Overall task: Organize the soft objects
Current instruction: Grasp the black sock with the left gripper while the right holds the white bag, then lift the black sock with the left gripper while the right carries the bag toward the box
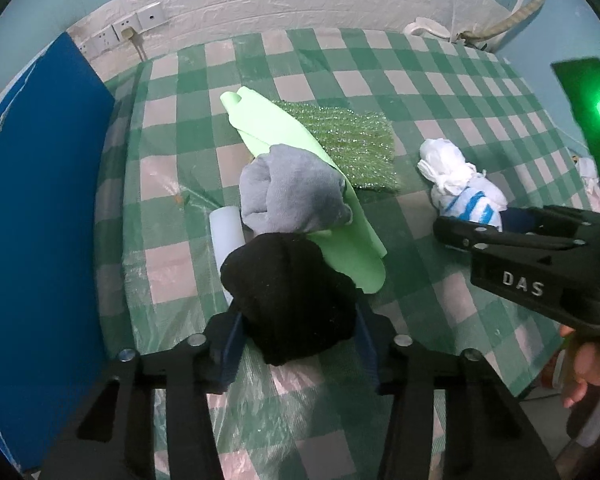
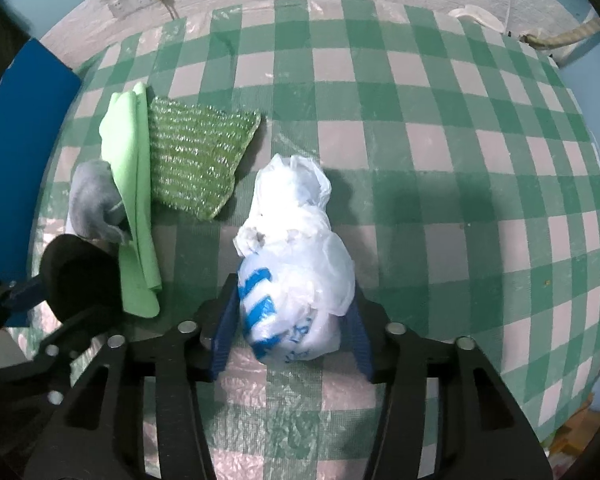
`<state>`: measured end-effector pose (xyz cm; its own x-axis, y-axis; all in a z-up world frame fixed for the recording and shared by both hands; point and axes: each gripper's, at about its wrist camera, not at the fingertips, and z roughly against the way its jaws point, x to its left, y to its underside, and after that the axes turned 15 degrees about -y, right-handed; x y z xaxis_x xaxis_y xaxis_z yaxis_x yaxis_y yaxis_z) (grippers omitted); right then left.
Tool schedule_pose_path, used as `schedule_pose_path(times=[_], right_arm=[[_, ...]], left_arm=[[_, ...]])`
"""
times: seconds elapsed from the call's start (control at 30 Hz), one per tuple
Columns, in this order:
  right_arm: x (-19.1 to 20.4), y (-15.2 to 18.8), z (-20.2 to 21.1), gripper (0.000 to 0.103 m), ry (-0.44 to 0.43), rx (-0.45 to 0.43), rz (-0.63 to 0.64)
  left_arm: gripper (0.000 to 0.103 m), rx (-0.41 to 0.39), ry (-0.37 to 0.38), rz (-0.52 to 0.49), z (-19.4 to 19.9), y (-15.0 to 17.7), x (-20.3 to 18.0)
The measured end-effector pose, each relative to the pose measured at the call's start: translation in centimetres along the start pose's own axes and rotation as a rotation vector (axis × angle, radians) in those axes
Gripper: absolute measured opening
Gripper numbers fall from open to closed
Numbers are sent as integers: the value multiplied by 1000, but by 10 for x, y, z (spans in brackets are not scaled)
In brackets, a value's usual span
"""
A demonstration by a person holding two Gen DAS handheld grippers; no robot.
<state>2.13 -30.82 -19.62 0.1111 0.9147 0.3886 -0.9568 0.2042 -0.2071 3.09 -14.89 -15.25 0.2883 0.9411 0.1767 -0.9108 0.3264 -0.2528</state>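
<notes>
My left gripper point(image 1: 300, 340) is shut on a rolled black sock bundle point(image 1: 292, 300), its blue pads pressing both sides; from the right wrist view the same gripper point(image 2: 72, 280) and bundle point(image 2: 80, 276) sit at the far left. Just beyond lie a grey sock bundle point(image 1: 292, 192) on a light green cloth point(image 1: 332, 248), and a glittery green scouring cloth point(image 1: 352, 148). My right gripper point(image 2: 292, 332) is shut on a knotted white plastic bag with blue print point(image 2: 296, 264), resting on the table. The left wrist view shows that bag point(image 1: 460, 188) at the right.
A green-and-white checked tablecloth point(image 2: 440, 160) covers the table. A blue board point(image 1: 40, 240) stands upright along the left edge. A white cylinder point(image 1: 226, 236) lies beside the black bundle. Wall sockets point(image 1: 120, 28) and a hose point(image 1: 528, 12) are at the back. A hand point(image 1: 588, 368) holds the right gripper.
</notes>
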Motion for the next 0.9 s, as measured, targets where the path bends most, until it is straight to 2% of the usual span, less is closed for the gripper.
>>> schedule_pose_path(times=[0.37,0.67,0.9], right_arm=[[22,4,13,38,11,-39,47],[51,18,35,38,-9,-68,87],[66,6,48,38,-42,-83,117]], left_arm=[[42,-18,9,23,12,10,15],[42,-69,13,42,34,12,30],[42,-102,25,58,49,9,40]])
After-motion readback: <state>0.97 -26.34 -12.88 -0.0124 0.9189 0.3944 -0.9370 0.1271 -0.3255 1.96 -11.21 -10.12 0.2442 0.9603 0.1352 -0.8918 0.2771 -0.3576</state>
